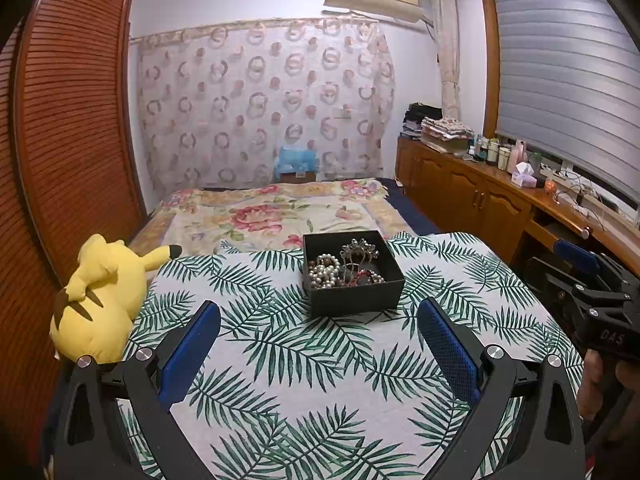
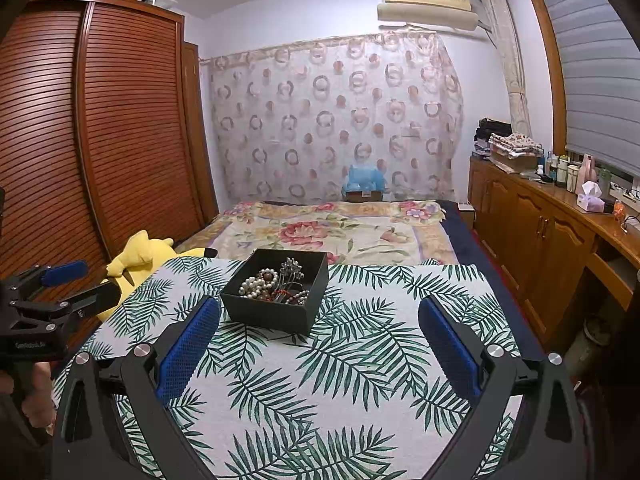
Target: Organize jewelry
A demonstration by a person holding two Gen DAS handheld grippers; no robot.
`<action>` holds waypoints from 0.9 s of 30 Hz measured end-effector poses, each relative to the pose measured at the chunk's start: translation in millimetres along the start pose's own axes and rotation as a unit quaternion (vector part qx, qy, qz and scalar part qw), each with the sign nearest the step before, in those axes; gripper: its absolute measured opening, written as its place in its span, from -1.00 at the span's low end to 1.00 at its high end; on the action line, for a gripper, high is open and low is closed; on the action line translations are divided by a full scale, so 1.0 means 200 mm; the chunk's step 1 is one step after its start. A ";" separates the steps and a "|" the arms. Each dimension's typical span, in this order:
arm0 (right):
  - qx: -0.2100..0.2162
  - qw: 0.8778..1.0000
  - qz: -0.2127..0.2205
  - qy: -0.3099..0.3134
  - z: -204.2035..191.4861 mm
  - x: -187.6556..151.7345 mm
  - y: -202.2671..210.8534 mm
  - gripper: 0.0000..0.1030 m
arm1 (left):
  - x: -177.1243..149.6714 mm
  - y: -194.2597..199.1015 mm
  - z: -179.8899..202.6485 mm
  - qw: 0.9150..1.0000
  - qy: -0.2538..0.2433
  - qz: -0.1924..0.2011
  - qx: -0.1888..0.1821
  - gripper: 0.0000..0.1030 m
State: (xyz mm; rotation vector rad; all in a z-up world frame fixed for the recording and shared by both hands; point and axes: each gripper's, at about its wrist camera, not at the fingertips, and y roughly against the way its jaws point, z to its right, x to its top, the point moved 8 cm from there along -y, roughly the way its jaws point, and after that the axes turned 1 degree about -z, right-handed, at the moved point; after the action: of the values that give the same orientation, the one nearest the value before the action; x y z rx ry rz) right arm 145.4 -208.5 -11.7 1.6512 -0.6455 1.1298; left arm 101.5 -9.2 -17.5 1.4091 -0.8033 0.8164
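Observation:
A black open box (image 1: 356,298) stands on a leaf-print cloth (image 1: 304,380). It holds a pearl necklace (image 1: 325,272), a silver hair comb (image 1: 358,250) and dark beaded pieces (image 1: 366,278). My left gripper (image 1: 318,320) is open and empty, just in front of the box. In the right wrist view the box (image 2: 272,312) sits ahead and left, with the pearls (image 2: 256,284) inside. My right gripper (image 2: 319,318) is open and empty, near the box's right front corner. Each gripper shows at the edge of the other's view, the right (image 1: 588,284) and the left (image 2: 52,284).
A yellow plush toy (image 1: 100,300) lies at the cloth's left edge. A floral bedspread (image 1: 272,216) stretches behind the box. A wooden louvred wardrobe (image 1: 68,128) stands left. A wooden sideboard (image 1: 480,196) with bottles and folded cloths runs along the right.

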 end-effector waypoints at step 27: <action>0.001 1.000 -0.002 -0.001 0.00 -0.01 0.00 0.95 | -0.01 0.00 0.00 1.000 -0.001 0.001 0.000 0.85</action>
State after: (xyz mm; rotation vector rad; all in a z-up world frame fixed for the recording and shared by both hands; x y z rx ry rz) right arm 144.9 -209.6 -13.2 1.6541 -0.6422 1.1265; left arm 100.7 -9.3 -18.3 1.4093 -0.8049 0.8166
